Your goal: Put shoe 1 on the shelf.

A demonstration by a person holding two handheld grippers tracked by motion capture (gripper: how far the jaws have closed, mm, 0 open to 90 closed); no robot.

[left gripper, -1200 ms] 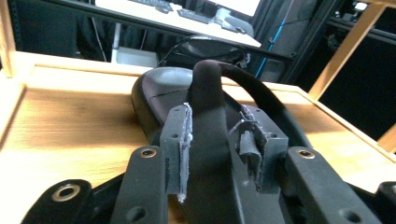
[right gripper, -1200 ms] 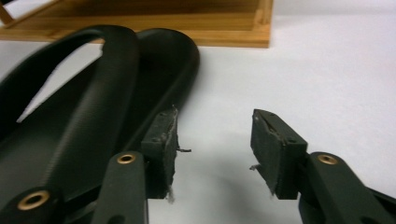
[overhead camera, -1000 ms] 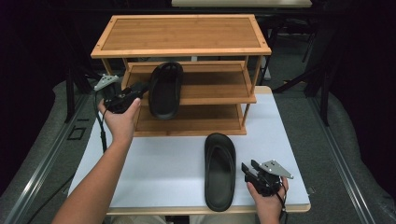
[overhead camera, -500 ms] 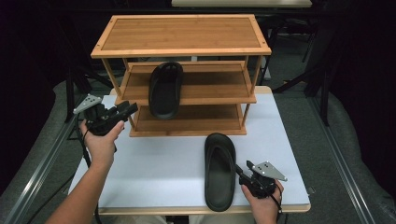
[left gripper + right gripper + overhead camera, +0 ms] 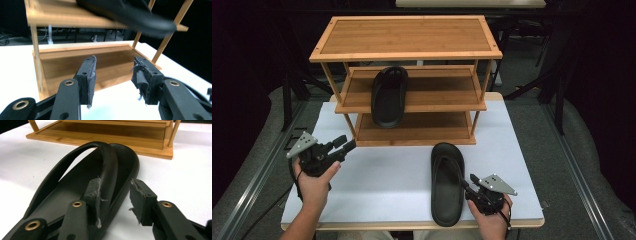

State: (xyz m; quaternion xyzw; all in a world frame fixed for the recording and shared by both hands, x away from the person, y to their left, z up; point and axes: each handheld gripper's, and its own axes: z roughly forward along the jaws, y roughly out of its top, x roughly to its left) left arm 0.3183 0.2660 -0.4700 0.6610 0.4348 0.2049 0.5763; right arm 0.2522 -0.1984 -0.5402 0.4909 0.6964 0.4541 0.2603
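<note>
White table point(image 5: 377, 190) bears the slipper point(image 5: 447, 182), its edge (right side) between the right tool point(image 5: 468, 184) jaws.

a lab: white table point(image 5: 377, 185) amid dark curtains and cables

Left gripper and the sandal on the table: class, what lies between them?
In the high view, only bare white table lies between the left gripper and the sandal; the shoe rack stands farther back.
</note>
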